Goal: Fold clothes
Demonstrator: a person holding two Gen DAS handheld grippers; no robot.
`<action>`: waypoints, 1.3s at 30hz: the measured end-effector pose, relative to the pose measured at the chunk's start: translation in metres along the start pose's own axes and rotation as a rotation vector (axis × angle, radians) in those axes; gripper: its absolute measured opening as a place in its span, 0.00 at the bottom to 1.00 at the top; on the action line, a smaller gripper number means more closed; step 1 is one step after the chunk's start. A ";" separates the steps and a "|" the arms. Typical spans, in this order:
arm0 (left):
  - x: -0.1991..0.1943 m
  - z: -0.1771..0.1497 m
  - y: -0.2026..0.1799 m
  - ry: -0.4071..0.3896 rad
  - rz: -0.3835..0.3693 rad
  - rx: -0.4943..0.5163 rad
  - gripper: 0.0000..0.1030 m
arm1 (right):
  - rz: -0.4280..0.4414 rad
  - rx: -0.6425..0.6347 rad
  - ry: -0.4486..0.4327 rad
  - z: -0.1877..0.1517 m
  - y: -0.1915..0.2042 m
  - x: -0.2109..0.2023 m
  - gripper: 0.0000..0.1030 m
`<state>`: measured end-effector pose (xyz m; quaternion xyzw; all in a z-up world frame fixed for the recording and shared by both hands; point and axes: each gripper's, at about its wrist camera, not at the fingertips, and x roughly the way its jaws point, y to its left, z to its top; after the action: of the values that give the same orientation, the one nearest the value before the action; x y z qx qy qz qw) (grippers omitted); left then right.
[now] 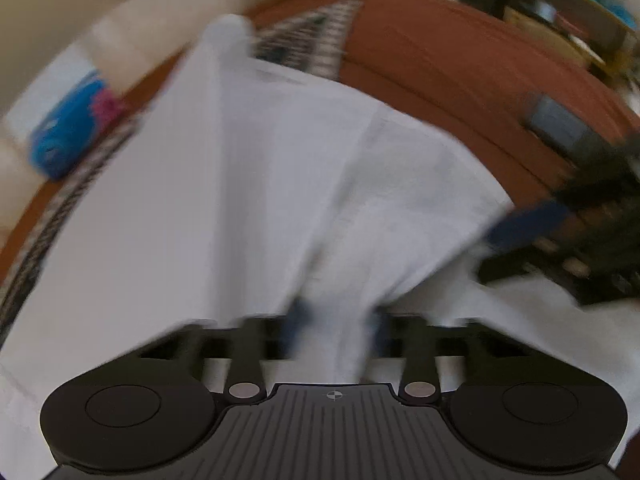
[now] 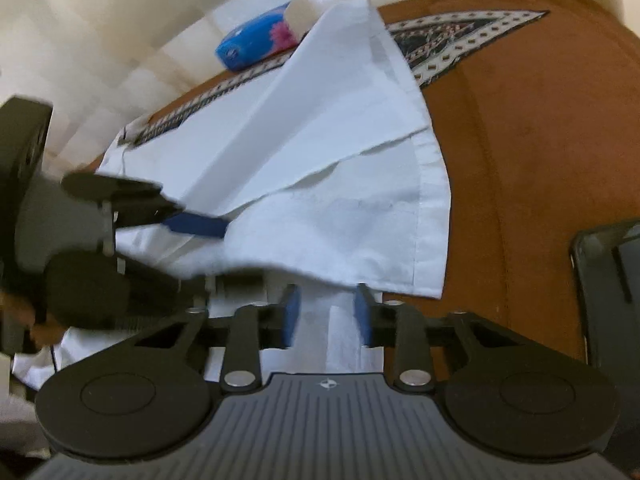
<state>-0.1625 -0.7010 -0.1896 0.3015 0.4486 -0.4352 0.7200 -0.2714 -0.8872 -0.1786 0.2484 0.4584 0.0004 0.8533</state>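
A white garment (image 1: 240, 184) lies spread on a brown cushioned surface (image 1: 440, 60), folded into overlapping layers (image 2: 328, 152). This view is motion-blurred. My left gripper (image 1: 338, 320) is shut on a bunch of the cloth, which fans out taut from between its blue pads. In the right wrist view the same gripper (image 2: 208, 226) comes in from the left, its blue finger pinching a fold. My right gripper (image 2: 327, 312) holds the garment's near edge; the cloth drapes over and hides its tips. In the left wrist view the right gripper (image 1: 516, 224) shows at the right.
A black-and-white patterned cloth (image 2: 460, 36) lies under the garment at the far side. A blue packet (image 2: 256, 44) sits beyond the surface's back edge. A dark flat device (image 2: 608, 280) rests at the right. Shelves (image 1: 580, 8) stand behind. Bare brown surface (image 2: 520, 140) lies to the right.
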 end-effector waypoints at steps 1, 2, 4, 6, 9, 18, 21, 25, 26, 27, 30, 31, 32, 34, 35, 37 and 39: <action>-0.003 0.001 0.008 -0.011 -0.008 -0.049 0.11 | -0.003 0.005 -0.005 -0.002 -0.001 -0.004 0.30; -0.006 0.002 0.017 -0.021 -0.010 -0.103 0.11 | -0.008 0.013 -0.012 -0.004 -0.002 -0.007 0.31; -0.010 0.002 0.029 -0.036 -0.005 -0.175 0.11 | -0.024 0.038 -0.031 -0.003 -0.006 -0.007 0.32; -0.014 0.001 0.038 -0.051 -0.013 -0.237 0.12 | -0.039 0.062 -0.049 -0.002 -0.010 -0.007 0.35; -0.019 -0.001 0.050 -0.062 -0.033 -0.315 0.12 | -0.038 0.047 -0.053 0.002 -0.005 0.001 0.42; -0.014 0.000 0.033 -0.040 -0.047 -0.210 0.34 | -0.063 -0.037 -0.068 0.020 0.014 0.010 0.04; -0.010 0.002 0.015 -0.030 -0.062 -0.125 0.60 | -0.173 0.012 -0.132 0.028 0.000 -0.017 0.03; -0.004 0.005 -0.010 -0.016 -0.081 -0.012 0.65 | -0.232 0.093 -0.106 0.030 -0.031 -0.017 0.03; -0.005 0.003 -0.011 -0.012 -0.087 0.009 0.66 | -0.263 0.084 -0.095 0.028 -0.032 -0.012 0.03; -0.007 0.000 -0.012 -0.008 -0.093 0.029 0.66 | -0.294 0.075 -0.085 0.026 -0.034 -0.007 0.04; -0.019 -0.007 -0.006 -0.006 -0.115 0.052 0.69 | -0.290 0.132 -0.121 0.016 -0.042 -0.012 0.14; -0.026 -0.009 -0.001 -0.012 -0.127 0.048 0.70 | -0.283 0.147 -0.142 0.014 -0.044 -0.020 0.19; -0.033 -0.010 0.005 -0.024 -0.137 0.042 0.70 | -0.291 0.141 -0.166 0.011 -0.043 -0.032 0.24; -0.048 -0.012 0.015 -0.052 -0.138 0.026 0.72 | -0.314 0.117 -0.210 0.005 -0.040 -0.060 0.25; -0.054 -0.012 0.019 -0.066 -0.143 0.014 0.72 | -0.296 0.117 -0.226 0.000 -0.039 -0.075 0.27; -0.064 -0.014 0.026 -0.089 -0.163 -0.005 0.72 | -0.226 0.107 -0.240 -0.014 -0.034 -0.102 0.32; -0.066 -0.016 0.023 -0.087 -0.179 0.022 0.72 | -0.186 0.069 -0.205 -0.033 -0.026 -0.115 0.52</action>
<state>-0.1621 -0.6544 -0.1356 0.2489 0.4373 -0.5152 0.6938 -0.3698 -0.9220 -0.1143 0.2326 0.3898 -0.1197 0.8829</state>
